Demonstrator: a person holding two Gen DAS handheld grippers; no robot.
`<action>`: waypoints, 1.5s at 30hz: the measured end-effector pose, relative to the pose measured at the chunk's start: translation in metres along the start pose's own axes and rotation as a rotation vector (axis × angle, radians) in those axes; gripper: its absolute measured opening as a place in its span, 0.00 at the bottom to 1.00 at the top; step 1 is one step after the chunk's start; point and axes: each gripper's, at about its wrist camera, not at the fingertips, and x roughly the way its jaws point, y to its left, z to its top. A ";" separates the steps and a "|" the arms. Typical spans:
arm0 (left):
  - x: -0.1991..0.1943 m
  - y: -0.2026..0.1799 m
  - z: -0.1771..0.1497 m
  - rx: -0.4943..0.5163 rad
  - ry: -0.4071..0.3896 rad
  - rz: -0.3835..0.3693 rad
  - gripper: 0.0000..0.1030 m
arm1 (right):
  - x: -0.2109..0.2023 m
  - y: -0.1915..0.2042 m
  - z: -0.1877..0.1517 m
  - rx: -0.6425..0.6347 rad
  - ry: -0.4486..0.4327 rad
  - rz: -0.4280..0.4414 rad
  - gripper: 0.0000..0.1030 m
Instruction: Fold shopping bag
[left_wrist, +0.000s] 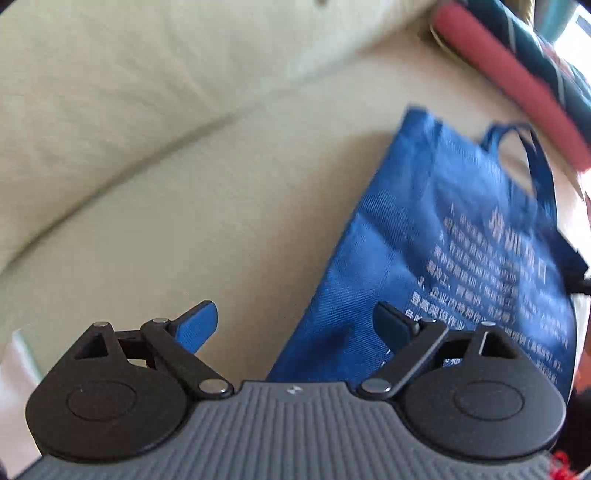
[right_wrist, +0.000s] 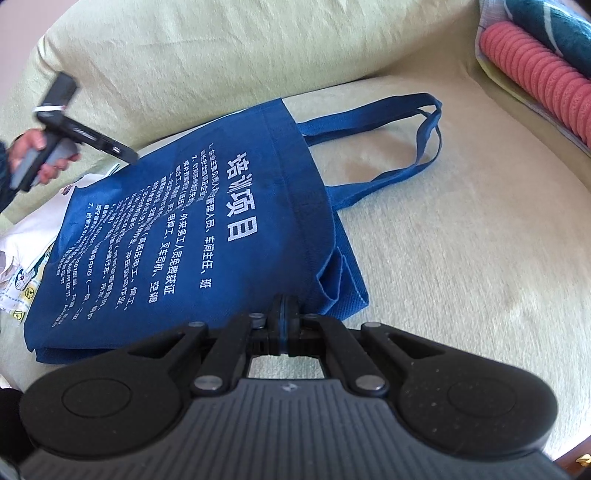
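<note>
Shopping bag (right_wrist: 192, 236) is laid flat at 11 o'clock from the closed, empty right gripper (right_wrist: 283, 321); left gripper (left_wrist: 295, 328) is spread wide, holding nothing, bag at 1 o'clock.

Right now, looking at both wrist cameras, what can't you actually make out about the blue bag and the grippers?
- Right wrist view: the right gripper has jaws shut at the shopping bag edge; its own fingers hide whether fabric is pinched.
- Left wrist view: motion blur smears the bag's printed text.
- Right wrist view: the bag covers most of the white printed item underneath.
- Left wrist view: the left gripper body hides the bag's near corner.
</note>
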 end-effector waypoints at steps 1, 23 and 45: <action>0.005 -0.003 0.000 0.011 -0.002 -0.008 0.73 | 0.000 -0.001 0.001 0.001 0.003 0.004 0.00; -0.009 -0.343 -0.162 0.850 -0.218 0.353 0.00 | -0.003 -0.013 -0.009 0.080 -0.053 0.052 0.00; 0.016 -0.340 -0.181 0.811 -0.168 0.378 0.00 | -0.061 -0.013 -0.016 0.097 -0.223 -0.065 0.13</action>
